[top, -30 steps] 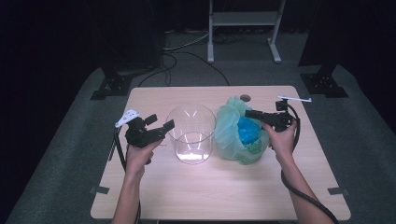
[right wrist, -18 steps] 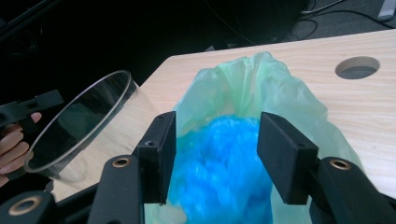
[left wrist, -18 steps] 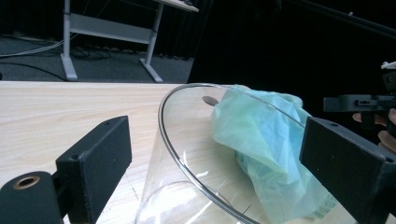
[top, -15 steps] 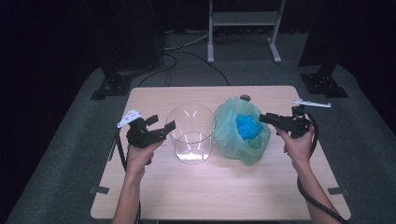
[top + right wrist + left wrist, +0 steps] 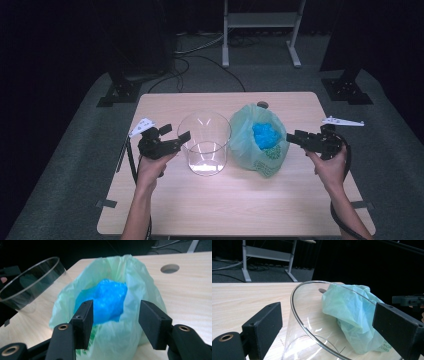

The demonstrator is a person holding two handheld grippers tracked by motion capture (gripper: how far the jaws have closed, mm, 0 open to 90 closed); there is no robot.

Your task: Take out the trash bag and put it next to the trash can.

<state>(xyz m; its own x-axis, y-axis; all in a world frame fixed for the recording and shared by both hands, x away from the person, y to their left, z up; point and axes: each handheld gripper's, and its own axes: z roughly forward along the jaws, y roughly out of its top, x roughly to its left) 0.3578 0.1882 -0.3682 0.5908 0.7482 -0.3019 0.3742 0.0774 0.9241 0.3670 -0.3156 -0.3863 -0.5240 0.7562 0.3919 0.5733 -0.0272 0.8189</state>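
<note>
1. I see a light wooden table (image 5: 240, 200) with a round hole (image 5: 262, 104) near its far edge.
2. Grey carpet (image 5: 70, 165) surrounds it.
3. Beyond the far edge stand a metal frame (image 5: 260, 20), loose cables (image 5: 200, 55) and black stand feet (image 5: 117, 92).

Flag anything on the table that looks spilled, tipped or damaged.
Nothing stands out. The clear container stands upright, and the green bag sits open beside it with the blue bundle inside; nothing has spilled.
</note>
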